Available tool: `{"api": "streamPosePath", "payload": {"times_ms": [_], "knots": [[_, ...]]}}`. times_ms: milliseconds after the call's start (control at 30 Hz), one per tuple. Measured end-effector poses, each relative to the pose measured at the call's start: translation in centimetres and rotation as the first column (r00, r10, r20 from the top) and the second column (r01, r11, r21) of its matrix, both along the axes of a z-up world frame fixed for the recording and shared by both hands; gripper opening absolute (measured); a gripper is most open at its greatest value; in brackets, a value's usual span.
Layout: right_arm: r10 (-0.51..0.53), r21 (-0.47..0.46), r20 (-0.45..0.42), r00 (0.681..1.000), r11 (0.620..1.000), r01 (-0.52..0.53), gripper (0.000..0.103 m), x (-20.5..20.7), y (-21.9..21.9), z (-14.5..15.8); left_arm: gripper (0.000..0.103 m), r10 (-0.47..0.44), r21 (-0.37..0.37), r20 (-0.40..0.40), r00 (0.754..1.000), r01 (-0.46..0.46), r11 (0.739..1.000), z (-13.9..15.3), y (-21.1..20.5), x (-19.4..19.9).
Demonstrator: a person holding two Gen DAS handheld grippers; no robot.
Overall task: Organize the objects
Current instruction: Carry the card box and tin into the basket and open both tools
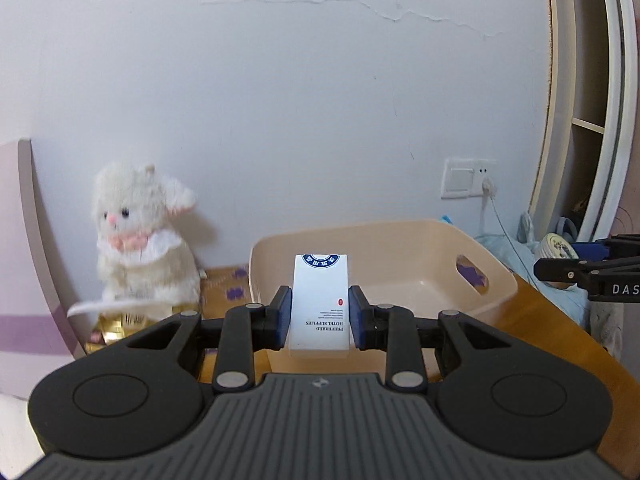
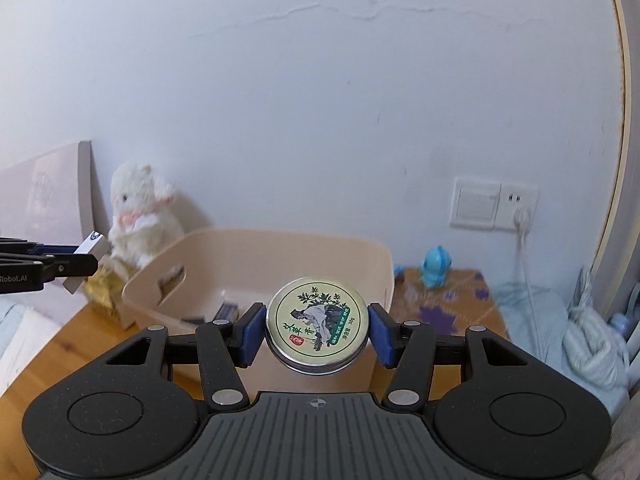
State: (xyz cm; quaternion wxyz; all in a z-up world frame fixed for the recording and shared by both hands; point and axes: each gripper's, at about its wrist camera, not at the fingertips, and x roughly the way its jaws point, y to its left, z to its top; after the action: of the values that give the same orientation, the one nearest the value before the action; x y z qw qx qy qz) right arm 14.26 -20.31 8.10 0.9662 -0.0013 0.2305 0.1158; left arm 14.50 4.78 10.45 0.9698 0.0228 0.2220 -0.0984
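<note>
your left tongs (image 1: 320, 316) are clamped on a small white box (image 1: 320, 306), its blue pads pressing both long sides; the box stands upright at the centre of the left wrist frame, raised in front of the beige basket (image 1: 404, 240), its printed text upside down. your right tongs (image 2: 317, 330) are clamped on a round tin (image 2: 317, 326) with a plant picture on its lid, held at the centre of the right wrist frame, in front of the same basket (image 2: 280, 248). dark items lie on the basket floor at lower left of its inside. the basket sits on the wooden counter (image 2: 68, 344). a white plush toy (image 1: 140, 240) sits at the left of the frame on a gold package (image 1: 112, 330), against the wall. a small blue figure (image 2: 436, 266) stands to the right of the basket.
</note>
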Motion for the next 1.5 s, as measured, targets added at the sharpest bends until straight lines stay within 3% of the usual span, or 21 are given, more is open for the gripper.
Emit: {"api": "streamPosePath", "payload": {"times_ms": [300,467,800,967,1100,1167,1233,1333,1500], "knots": [[-0.053,0.013,-0.013,0.998,0.998,0.053,0.052,4.6,0.9,0.5,0.032,0.039,0.021,-0.054,0.998,-0.038,0.999,-0.8,-3.0,5.4],[-0.073,0.002,-0.041,0.996,0.997,0.073,0.052,6.5,1.3,-0.2,0.032,0.065,0.096,-0.097,0.993,-0.056,0.994,-2.8,-4.5,7.7],[-0.064,-0.095,-0.169,0.984,0.994,0.048,0.052,9.1,4.2,-4.3,0.032,0.128,0.188,-0.269,0.955,-0.078,0.979,-6.7,-6.1,11.4],[-0.067,-0.16,-0.221,0.973,0.987,0.032,0.052,9.9,5.0,-6.0,0.033,0.151,0.14,-0.345,0.926,-0.108,0.984,-8.1,-5.6,12.3],[-0.058,-0.169,-0.219,0.974,0.985,0.021,0.054,9.8,5.0,-6.3,0.034,0.158,0.15,-0.341,0.927,-0.112,0.982,-7.8,-5.6,12.2],[-0.051,-0.157,-0.2,0.979,0.987,0.019,0.063,9.3,4.8,-5.8,0.042,0.145,0.136,-0.33,0.933,-0.105,0.985,-7.3,-5.4,11.9],[-0.038,-0.153,-0.174,0.984,0.988,0.012,0.07,8.7,4.8,-5.1,0.076,0.148,0.129,-0.31,0.939,-0.113,0.985,-6.7,-5.2,11.3],[-0.026,-0.171,-0.138,0.99,0.985,0.002,0.082,7.5,4.9,-3.8,0.08,0.176,0.122,-0.255,0.951,-0.149,0.981,-5.5,-4.9,10.5],[0.01,-0.177,-0.102,0.995,0.984,-0.028,0.101,5.0,4.8,-2.1,0.087,0.201,0.091,-0.227,0.953,-0.185,0.979,-3.7,-3.8,9.2]]}}
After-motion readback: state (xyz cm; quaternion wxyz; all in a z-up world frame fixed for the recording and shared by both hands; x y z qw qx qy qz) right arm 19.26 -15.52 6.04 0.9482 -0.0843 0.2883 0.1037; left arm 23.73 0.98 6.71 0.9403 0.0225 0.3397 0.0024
